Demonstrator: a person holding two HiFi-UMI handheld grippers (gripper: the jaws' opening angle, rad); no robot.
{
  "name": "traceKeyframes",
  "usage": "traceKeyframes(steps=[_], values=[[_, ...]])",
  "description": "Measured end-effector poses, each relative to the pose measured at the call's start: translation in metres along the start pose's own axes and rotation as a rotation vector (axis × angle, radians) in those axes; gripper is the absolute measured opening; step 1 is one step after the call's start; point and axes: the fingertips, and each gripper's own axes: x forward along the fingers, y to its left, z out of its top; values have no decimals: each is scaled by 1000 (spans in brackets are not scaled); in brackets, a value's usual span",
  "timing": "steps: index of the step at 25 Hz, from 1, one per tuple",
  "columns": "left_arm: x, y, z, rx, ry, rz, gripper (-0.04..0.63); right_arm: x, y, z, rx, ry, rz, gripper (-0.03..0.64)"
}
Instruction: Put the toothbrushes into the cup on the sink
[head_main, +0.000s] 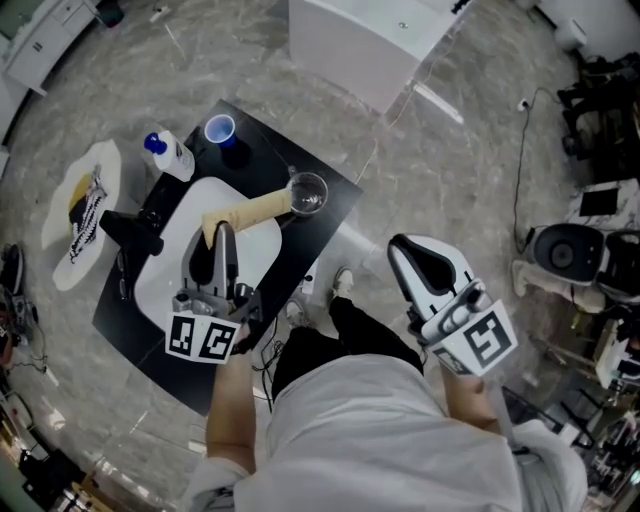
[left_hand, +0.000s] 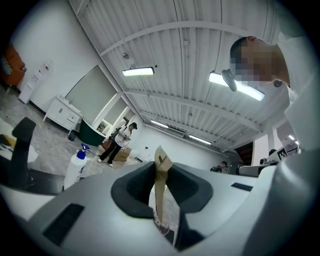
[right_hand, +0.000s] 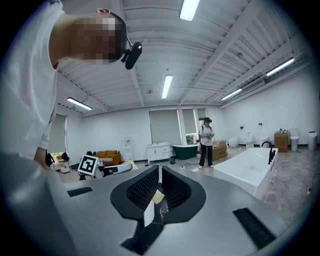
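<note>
Left claw (left_hand: 161, 181) is clamped on the tan toothbrush (head_main: 250, 209), its far end at the glass cup (head_main: 309, 192) beside the sink (head_main: 160, 285). Right claw (right_hand: 159, 193) is closed on a thin white strip. If the toothbrush is released off-rim, the cup could be tipped.

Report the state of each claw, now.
Left claw: closed on the tan flat-handled toothbrush, whose far end is at the clear glass cup.
Right claw: closed, nothing clearly held.
</note>
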Motion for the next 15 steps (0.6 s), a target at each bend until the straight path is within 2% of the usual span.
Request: traceKeyframes(steps=[15], values=[[35,24,-40,-55,22,35,67,12,-30,-50,87,72,22,46]])
